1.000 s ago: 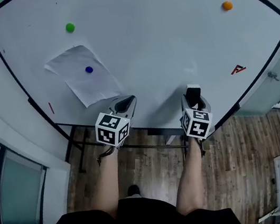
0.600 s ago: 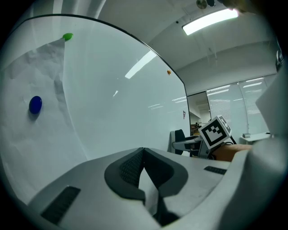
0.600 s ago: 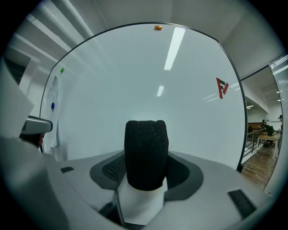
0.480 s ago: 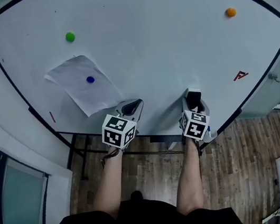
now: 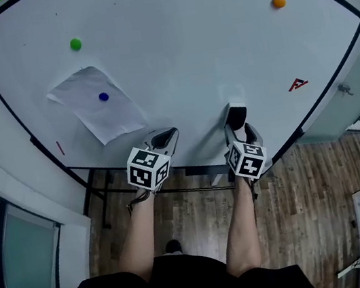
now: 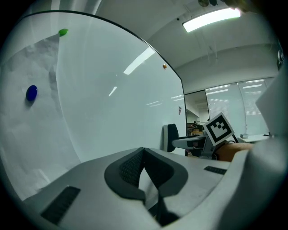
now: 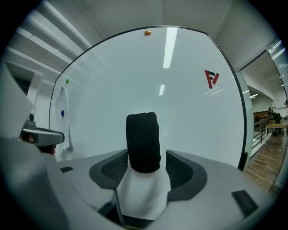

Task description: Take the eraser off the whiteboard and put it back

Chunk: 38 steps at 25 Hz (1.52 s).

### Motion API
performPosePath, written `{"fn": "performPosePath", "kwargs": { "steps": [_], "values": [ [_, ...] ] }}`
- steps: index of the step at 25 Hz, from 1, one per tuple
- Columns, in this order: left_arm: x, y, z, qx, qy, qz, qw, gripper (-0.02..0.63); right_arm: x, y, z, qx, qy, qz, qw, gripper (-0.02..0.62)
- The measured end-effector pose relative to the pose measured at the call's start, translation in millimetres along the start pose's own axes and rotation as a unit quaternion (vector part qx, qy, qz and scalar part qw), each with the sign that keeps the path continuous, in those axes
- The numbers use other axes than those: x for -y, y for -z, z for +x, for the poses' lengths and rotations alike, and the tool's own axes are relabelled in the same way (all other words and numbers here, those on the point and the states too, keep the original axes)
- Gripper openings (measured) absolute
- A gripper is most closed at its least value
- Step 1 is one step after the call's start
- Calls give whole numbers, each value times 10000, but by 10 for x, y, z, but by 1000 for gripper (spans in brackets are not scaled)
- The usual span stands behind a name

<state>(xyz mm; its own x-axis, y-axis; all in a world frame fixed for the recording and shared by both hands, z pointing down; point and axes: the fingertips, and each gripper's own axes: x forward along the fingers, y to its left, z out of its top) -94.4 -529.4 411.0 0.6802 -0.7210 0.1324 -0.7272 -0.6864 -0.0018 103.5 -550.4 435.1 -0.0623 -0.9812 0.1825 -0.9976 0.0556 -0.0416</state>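
1. At the board's [image 5: 171, 52] 5 o'clock edge, our right gripper [image 5: 239, 129] grasps the eraser [image 5: 235, 115] by its white body. The black felt is aimed at the board, and we cannot tell whether it touches or sits just off. The jaws stand wide round it and have just eased a little wider.
2. The main risk, as we judge it, is letting go too early. If the felt is not seated flat when the pads leave the body, the eraser would fall past the lower frame to the floor [image 5: 302, 208] at 6 o'clock.
3. A tilt would cause the same fall. With only one felt edge on the board, whatever holds the eraser there gets a weak bite, and it could slide down or peel off.
4. Uneven opening could spoil the placement. If one pad drags on the body as we draw back toward 6 o'clock, it would pull the eraser off again.
5. Pressing too hard is another risk. The board seems to stand on a frame, so a firm push could rock it and shake the eraser loose.
6. Our left gripper [image 5: 163, 138] is clenched on nothing at 9 o'clock of the right one, near the board's lower edge. The sheet [image 5: 95, 110] lies at its 10 o'clock under a blue magnet [image 5: 103, 97]. A careless drift that way could nudge the sheet.
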Motion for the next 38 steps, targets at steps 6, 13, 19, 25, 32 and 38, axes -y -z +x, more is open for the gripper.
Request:
{"fn": "performPosePath", "kwargs": {
  "steps": [6,13,19,25,32,38],
  "values": [
    [236,61,-106,-22,-85,-93,9999,20,98,212,-267,-158,-149,37,9998,258],
    [699,191,-233,-179,-7,-115,9998,20,231,381,-652,-262,-209,89,9994,258],
    [1050,203,-361,-181,-21,-88,9998,20,287,470,-985,-294,-410,47,9987,258],
    [1426,340,-476,-282,-66,-123,9995,21,406,559,-1384,-330,-597,-11,9977,255],
    [1898,504,-657,-405,-21,-205,9990,21,457,728,-1867,-402,-685,-171,9967,213],
    [2197,676,-842,-472,-19,-288,9985,21,536,897,-2230,-452,-662,-217,9966,145]
  ]
}}
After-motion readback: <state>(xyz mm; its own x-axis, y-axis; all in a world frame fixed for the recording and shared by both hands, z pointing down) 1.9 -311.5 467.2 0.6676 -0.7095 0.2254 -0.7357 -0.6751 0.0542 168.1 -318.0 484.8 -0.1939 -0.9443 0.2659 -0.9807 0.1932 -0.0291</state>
